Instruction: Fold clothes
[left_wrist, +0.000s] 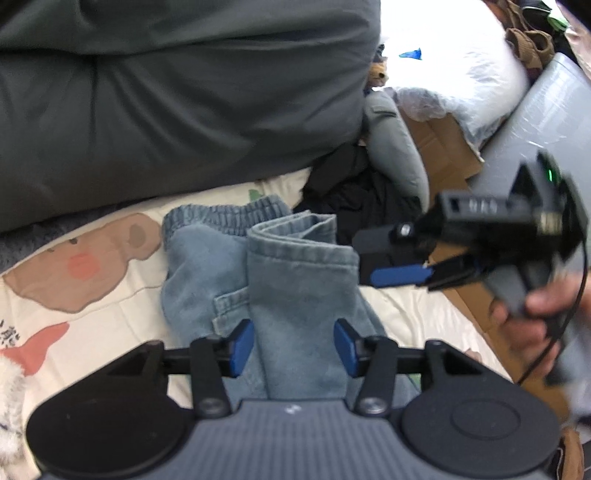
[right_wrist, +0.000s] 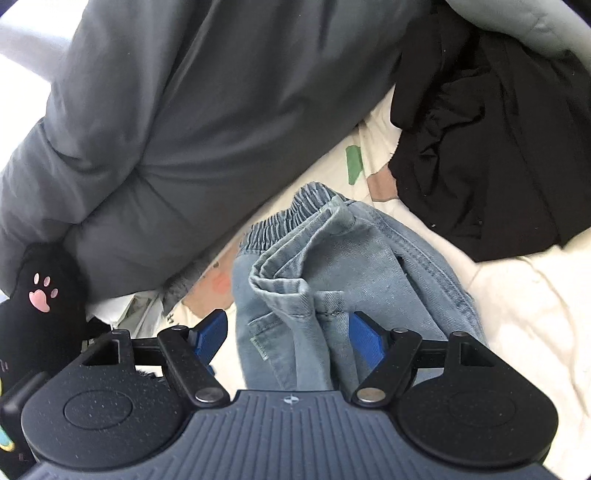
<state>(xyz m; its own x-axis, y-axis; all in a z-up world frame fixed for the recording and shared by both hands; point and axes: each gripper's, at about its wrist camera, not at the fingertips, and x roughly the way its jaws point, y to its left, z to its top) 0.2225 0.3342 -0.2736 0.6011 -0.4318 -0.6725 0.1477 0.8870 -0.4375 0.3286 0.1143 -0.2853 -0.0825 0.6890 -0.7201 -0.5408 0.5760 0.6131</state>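
In the left wrist view, the left claw (left_wrist: 293, 347) is standing open, its blue pads clear of the folded leg of the pale blue jeans (left_wrist: 295, 280) lying between them on the bed sheet (left_wrist: 406, 317); the elastic waistband is showing ahead of the claw, and the right claw (left_wrist: 402, 275) is hanging ahead and to its right in a person's hand (left_wrist: 528, 321), open and holding nothing. In the right wrist view, the right claw (right_wrist: 291, 338) is gaping wide over the jeans (right_wrist: 332, 266), whose bunched hems are sitting just ahead of its pads, a black garment (right_wrist: 480, 147) lying beyond to its right. The denim is looking soft yet fairly thick and weighty, so it should be holding creases; pinching a doubled hem or the waistband seems safest.
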